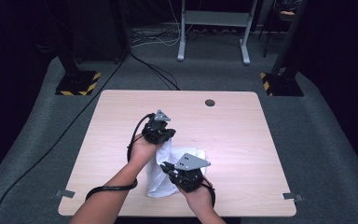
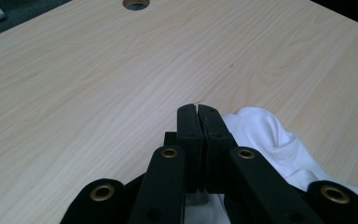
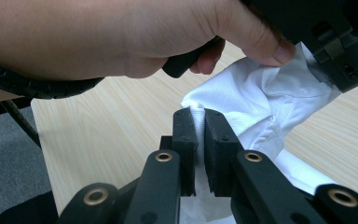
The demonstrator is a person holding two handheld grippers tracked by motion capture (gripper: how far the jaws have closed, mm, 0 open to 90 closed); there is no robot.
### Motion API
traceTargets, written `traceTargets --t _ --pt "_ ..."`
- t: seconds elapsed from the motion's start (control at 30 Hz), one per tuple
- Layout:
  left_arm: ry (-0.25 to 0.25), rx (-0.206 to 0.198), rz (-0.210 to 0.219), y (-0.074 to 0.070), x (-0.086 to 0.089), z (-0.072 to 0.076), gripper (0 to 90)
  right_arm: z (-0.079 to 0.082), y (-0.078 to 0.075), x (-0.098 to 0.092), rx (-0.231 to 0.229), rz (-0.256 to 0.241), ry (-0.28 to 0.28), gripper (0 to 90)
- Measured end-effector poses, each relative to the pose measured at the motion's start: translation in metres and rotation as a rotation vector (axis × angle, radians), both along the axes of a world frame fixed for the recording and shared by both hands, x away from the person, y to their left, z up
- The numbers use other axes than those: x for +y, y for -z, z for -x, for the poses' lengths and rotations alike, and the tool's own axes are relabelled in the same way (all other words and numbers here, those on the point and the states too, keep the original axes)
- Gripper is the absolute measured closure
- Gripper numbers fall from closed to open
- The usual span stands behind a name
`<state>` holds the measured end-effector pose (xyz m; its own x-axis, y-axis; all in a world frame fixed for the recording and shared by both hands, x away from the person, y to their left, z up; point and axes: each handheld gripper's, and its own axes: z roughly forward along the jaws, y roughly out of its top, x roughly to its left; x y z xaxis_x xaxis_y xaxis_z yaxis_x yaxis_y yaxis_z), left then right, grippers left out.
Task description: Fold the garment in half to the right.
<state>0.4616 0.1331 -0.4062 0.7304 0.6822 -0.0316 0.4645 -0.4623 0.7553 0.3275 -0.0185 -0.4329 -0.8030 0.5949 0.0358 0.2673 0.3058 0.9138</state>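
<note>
A white cloth (image 1: 175, 171) lies bunched on the near half of the counter (image 1: 242, 140), a little left of centre, and both tools have hold of it. The left hand-held gripper (image 1: 164, 136) sits at the cloth's far end; in the left gripper view its jaws are pressed together with only a thin sliver of fabric at the seam, and the cloth (image 2: 270, 140) spills out to the right of them. The right hand-held gripper (image 1: 168, 167) is at the near end, jaws closed on a fold of cloth (image 3: 242, 102) that fills the narrow gap between them.

The relation that matters is the line between the two grips: it runs roughly away from the person, left gripper farther, right gripper nearer, and the two pinch points are close together with the cloth crumpled between and beneath them. The cloth's long axis follows the same near-to-far line. Spreading it looks to call for drawing the grippers apart along that axis, and neither hand has an advantage, since both already grip.
</note>
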Motion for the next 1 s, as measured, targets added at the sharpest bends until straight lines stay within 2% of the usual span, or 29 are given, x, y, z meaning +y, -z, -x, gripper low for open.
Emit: traceTargets --t 0.4,1.0 --pt "0.019 0.011 0.001 0.009 -0.013 -0.001 87.8 0.002 0.009 -0.011 0.016 0.014 0.016 84.3" --pt "0.03 0.018 0.006 0.016 -0.021 -0.002 87.9 0.004 0.015 -0.018 0.033 0.028 0.015 84.2"
